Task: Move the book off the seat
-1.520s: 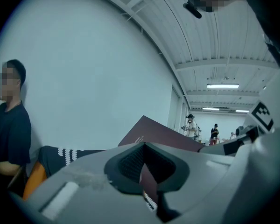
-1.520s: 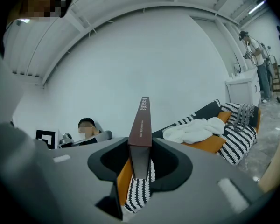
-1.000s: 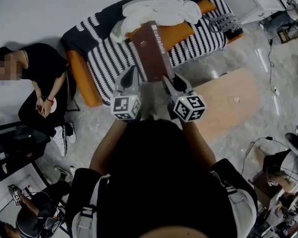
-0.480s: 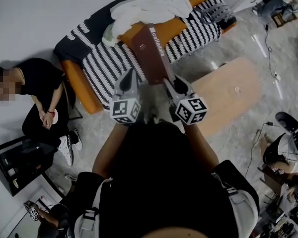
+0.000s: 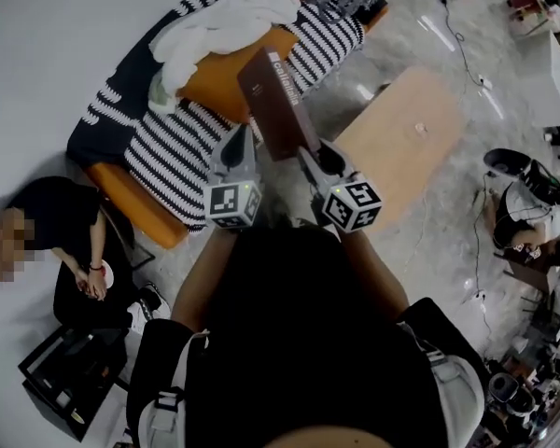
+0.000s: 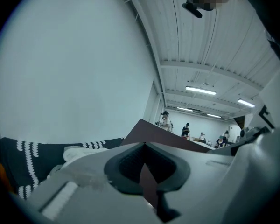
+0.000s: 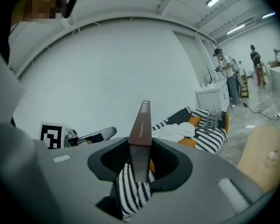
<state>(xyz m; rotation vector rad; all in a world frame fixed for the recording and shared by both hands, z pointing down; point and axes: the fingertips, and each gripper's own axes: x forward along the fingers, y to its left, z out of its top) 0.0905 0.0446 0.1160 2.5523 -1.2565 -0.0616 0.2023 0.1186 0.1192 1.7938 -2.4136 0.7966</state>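
A dark brown book (image 5: 273, 101) with white lettering on its spine is held in the air, pointing away from me over the front edge of the striped sofa (image 5: 168, 147). My right gripper (image 5: 310, 153) is shut on the book's near end; in the right gripper view the spine (image 7: 141, 125) stands upright between the jaws of that gripper (image 7: 140, 164). My left gripper (image 5: 240, 146) grips the same end from the left. In the left gripper view the cover (image 6: 168, 136) runs off to the right from the gripper (image 6: 147, 174).
The sofa has an orange seat cushion (image 5: 219, 82) with a white blanket (image 5: 219, 26) heaped on it. A low wooden table (image 5: 406, 138) stands to the right on the marble floor. A person sits at the left (image 5: 65, 250), another at the right (image 5: 532, 213). A black box (image 5: 70, 381) lies lower left.
Both grippers have swung right with the book, away from the sofa seat and nearer the wooden table. The grip on the book is unchanged.
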